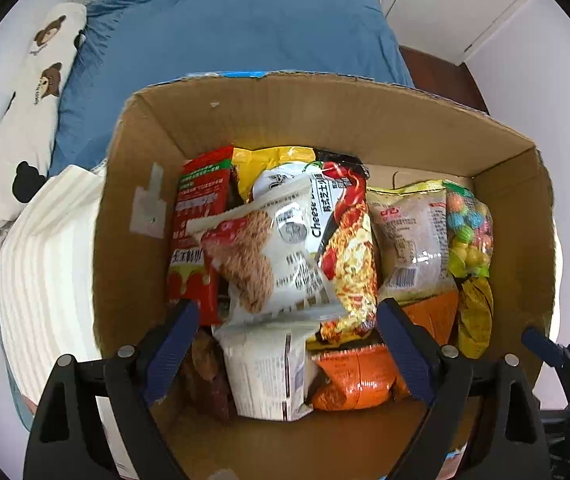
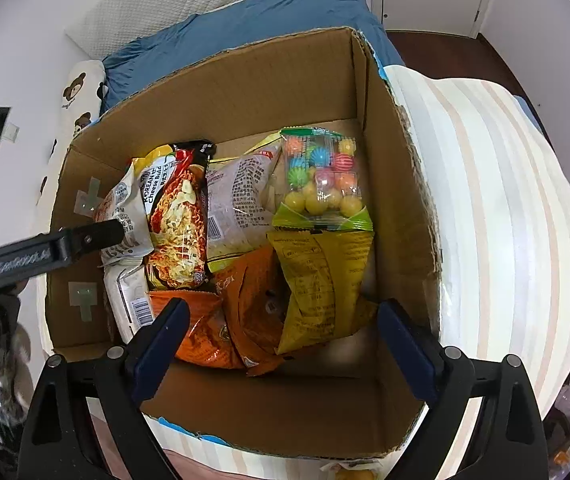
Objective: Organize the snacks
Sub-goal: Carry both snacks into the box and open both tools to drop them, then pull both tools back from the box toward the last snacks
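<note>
An open cardboard box [image 1: 325,120] [image 2: 245,80] holds several snack packs. In the left wrist view a white pack with a brown snack picture [image 1: 273,252] lies on top, beside a red pack [image 1: 197,224], a cheese noodle pack [image 1: 349,248], a clear white pack [image 1: 409,236], a bag of coloured balls [image 1: 469,232] and an orange pack [image 1: 361,376]. My left gripper [image 1: 287,312] is open and empty above them. My right gripper [image 2: 281,312] is open and empty over the orange pack [image 2: 221,320] and a yellow pack [image 2: 321,280]. The ball bag [image 2: 321,176] lies beyond.
The box sits on a striped cream cover [image 2: 497,200] on a bed with a blue blanket [image 1: 237,28] and a bear-print pillow [image 1: 25,112]. The left gripper's arm [image 2: 41,252] reaches over the box's left wall. A white wall and doors stand behind.
</note>
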A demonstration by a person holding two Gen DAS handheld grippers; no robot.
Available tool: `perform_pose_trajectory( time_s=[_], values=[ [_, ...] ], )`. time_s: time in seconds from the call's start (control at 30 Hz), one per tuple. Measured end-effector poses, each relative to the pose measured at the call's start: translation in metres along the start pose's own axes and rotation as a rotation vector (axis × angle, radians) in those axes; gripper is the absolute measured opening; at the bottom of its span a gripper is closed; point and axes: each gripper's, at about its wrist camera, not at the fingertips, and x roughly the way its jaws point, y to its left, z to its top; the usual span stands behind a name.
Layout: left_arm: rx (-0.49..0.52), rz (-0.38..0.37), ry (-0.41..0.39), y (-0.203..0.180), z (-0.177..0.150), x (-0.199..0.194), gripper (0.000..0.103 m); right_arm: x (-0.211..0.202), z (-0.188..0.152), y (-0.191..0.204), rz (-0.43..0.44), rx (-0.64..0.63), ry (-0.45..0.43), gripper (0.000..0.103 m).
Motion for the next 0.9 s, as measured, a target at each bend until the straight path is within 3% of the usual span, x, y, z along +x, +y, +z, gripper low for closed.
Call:
perform_pose_trajectory(
  time_s=[0.43,0.9],
  values=[
    [0.008,0.100,-0.234,-0.007,-0.065,-0.048,0.091,-0.027,-0.023,0.007,-0.054,-0.045,-0.096,0.097],
    [0.008,0.119,-0.430,-0.014,-0.149,-0.110,0.091,-0.099,-0.098,0.021,-0.083,-0.112,-0.314,0.097]
  ],
)
